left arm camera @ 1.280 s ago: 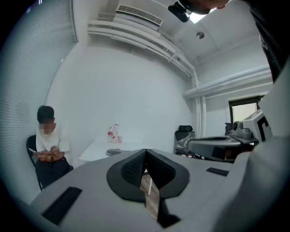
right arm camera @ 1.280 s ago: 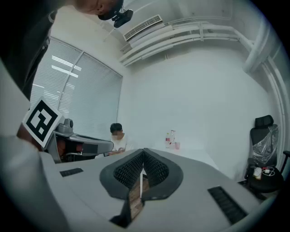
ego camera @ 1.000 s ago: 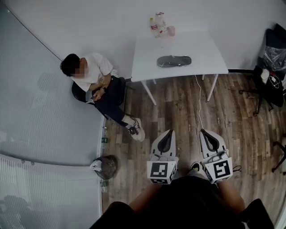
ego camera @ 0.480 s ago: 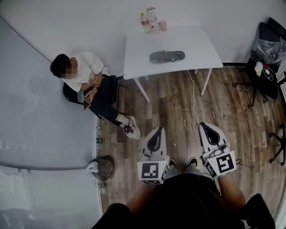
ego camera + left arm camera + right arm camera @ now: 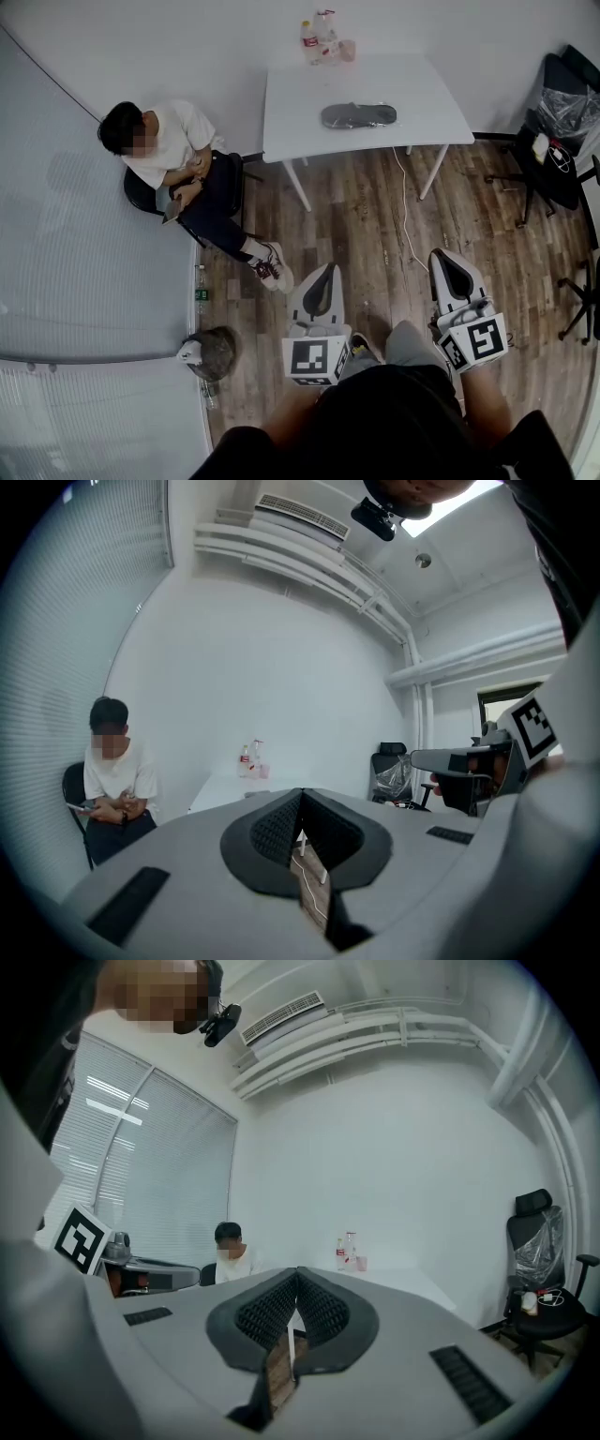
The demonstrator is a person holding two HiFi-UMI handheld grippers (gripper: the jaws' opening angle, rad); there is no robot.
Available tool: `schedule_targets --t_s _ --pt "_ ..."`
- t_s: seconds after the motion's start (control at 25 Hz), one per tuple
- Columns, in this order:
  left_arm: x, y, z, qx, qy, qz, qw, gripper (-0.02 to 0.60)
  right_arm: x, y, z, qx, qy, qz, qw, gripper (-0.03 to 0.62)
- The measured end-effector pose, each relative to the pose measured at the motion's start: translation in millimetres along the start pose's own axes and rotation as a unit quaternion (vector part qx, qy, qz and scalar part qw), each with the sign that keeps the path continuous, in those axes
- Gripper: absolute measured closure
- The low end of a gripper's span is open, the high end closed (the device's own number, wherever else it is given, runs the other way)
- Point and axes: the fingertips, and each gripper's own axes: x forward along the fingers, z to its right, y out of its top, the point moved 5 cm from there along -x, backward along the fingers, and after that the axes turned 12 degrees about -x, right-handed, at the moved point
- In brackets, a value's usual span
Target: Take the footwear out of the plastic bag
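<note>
Currently the dark footwear is lying flat on the white bench; its plastic bag is proving too faint to make out. 2 bottles are standing at the bench's far edge. Well apart from the bench, the left tongs and right tongs are each pressing together on nothing, hovering over the wood floor. A plastic-draped chair is showing only partly at the right edge.

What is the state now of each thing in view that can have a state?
left gripper: shut, empty.
right gripper: shut, empty.
footwear: lying flat on the white table, untouched.
bottles: upright at the table's far edge.
seated person: sitting beside the table.
</note>
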Motion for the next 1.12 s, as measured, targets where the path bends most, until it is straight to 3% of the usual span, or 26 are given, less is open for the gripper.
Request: schedule_targets --t_s 0.2,0.68,1.12 --pt "3.2 3.4 -14.5 -0.012 -0.005 0.007 0.9999 0.560 8.5 2.3 -5.3 -0.007 -0.006 0.000 1.000 0.577" --pt "35.5 9.8 -31.4 0.002 -0.001 0.015 0.9999 0.561 47.1 -12.0 9.2 -0.004 -0.001 0.009 1.000 0.577" --pt "135.9 20.1 -61.2 0.004 0.016 -0.005 0.9998 0.561 142.1 -34.1 70.3 -0.003 0.017 -0.003 1.000 0.577"
